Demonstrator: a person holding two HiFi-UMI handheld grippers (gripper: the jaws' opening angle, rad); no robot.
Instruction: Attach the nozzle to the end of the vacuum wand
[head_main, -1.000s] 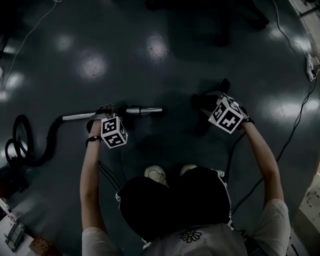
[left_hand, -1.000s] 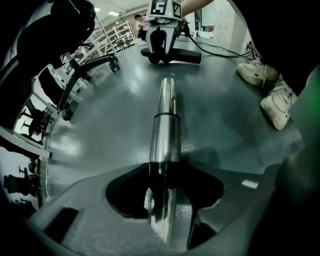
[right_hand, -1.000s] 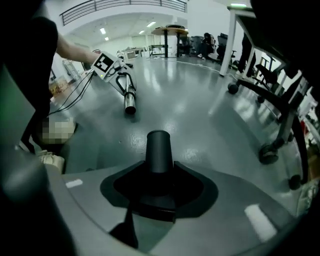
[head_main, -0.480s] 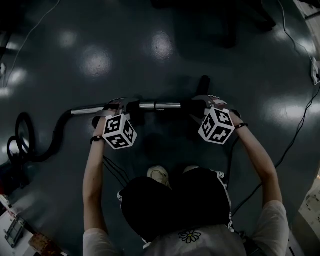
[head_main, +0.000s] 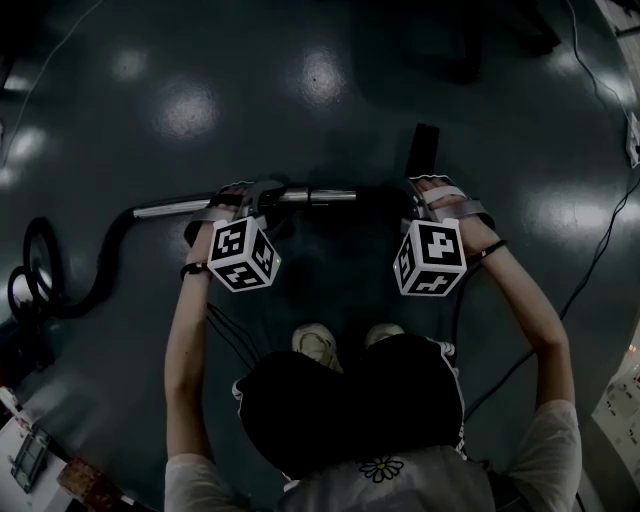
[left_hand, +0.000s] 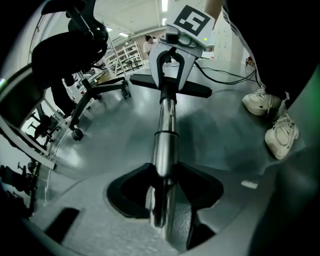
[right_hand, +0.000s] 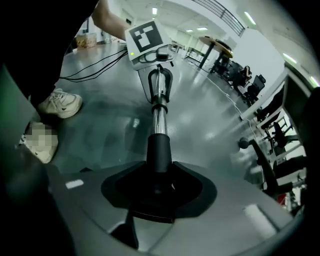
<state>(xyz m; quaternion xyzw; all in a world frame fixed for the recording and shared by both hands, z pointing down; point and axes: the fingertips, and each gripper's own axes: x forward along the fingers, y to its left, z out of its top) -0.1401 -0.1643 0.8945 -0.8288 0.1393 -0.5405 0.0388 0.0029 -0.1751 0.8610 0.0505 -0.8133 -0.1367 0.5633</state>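
Head view, steep down onto a dark glossy floor (head_main: 300, 80).

- Left gripper (head_main: 250, 200): fingers closed around the chrome vacuum wand (head_main: 320, 196), gripping it partway along. In the left gripper view the tube runs straight out from between the fingers.
- Right gripper (head_main: 432, 195): fingers clamped on the black neck of the nozzle (right_hand: 159, 150). The neck fills the gap between them.
- Wand held roughly level across the person's front, clear of the floor. Its free end meets the nozzle neck in line. Cannot tell whether the joint is fully seated.
- Nozzle head sticks out beyond the right gripper, away from the person.
- Black hose (head_main: 105, 260) bends down from the wand's far-left end and coils on the floor at left.
- White shoes (head_main: 313, 345) just below the wand, between the two arms.
- Thin cable (head_main: 590, 270) trails over the floor at right.
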